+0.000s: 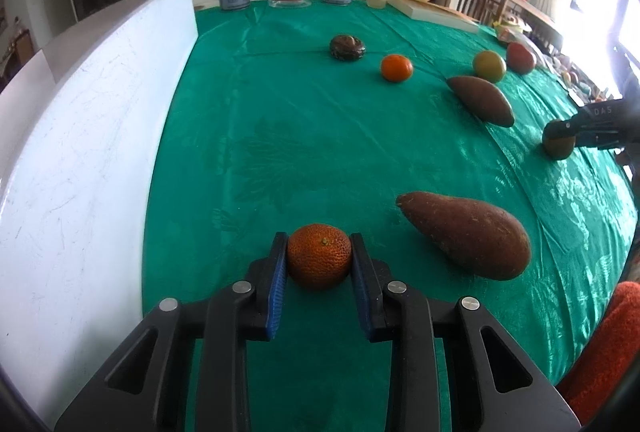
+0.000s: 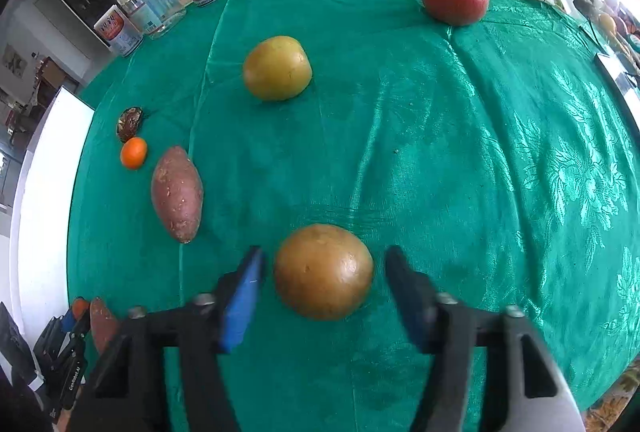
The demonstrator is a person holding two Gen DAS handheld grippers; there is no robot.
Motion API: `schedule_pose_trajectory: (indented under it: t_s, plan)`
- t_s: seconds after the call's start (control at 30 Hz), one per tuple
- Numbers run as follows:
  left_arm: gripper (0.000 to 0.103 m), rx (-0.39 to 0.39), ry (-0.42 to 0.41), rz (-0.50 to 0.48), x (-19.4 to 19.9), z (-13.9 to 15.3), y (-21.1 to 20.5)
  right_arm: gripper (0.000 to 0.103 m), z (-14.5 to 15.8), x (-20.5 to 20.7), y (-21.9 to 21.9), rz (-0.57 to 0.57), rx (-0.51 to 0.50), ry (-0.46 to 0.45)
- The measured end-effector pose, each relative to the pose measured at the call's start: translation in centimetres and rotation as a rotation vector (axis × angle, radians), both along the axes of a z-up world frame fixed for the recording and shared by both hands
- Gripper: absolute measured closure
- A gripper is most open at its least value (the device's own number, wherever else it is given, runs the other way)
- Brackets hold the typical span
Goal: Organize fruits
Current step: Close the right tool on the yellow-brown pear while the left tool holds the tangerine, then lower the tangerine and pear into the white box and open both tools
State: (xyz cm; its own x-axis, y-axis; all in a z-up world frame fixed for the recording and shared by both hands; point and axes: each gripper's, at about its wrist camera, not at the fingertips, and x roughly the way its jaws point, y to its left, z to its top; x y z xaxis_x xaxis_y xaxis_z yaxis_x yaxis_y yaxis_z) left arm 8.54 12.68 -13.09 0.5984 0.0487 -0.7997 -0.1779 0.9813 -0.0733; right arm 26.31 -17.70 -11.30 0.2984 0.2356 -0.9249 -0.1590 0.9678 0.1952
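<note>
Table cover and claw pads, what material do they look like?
Table cover: looks like a thin glossy green fabric or plastic-coated cloth, given its sheen, creases and woven floral pattern. Left claw pads: blue, matte, finely ribbed, probably rubber or soft plastic; cannot confirm which.

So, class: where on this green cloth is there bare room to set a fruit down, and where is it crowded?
Free: the wide cloth between the white board and the near sweet potato; also right of the brown pear. Crowded: the far right, around the far sweet potato, yellow pear and apple.
</note>
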Motion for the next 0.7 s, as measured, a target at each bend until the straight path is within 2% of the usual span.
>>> schedule_pose_trajectory:
  t_s: [0.1, 0.23, 0.37, 0.47, 0.6, 0.7]
  plan:
    - [0.074, -0.061, -0.019, -0.001, -1.2, 1.3, 0.2, 0.054, 0.8, -0.9, 0.1, -0.006, 0.009, -0.022]
    - [0.074, -0.198, -0.068, -0.023, -3.5, 4.9, 0.7, 0.054, 4.0, -3.5, 1.7, 0.058, 0.134, -0.039]
    - [0.074, -0.3, -0.161, -0.032, -6.6, 10.3, 1.9, 0.054, 8.2, -6.8, 7.5, 0.22, 0.276, -0.051]
    - [0.074, -0.344, -0.226, 0.01, -9.3, 14.0, 4.4, 0.054, 10.9, -9.8, 14.0, 0.369, 0.361, -0.05]
    - [0.074, -0.297, -0.257, 0.157, -12.1, 16.1, 9.6, 0.054, 13.0, -14.1, 23.2, 0.565, 0.428, -0.05]
    - [0.074, -0.235, -0.209, 0.314, -12.6, 14.4, 14.6, 0.054, 13.3, -17.1, 29.4, 0.692, 0.443, -0.041]
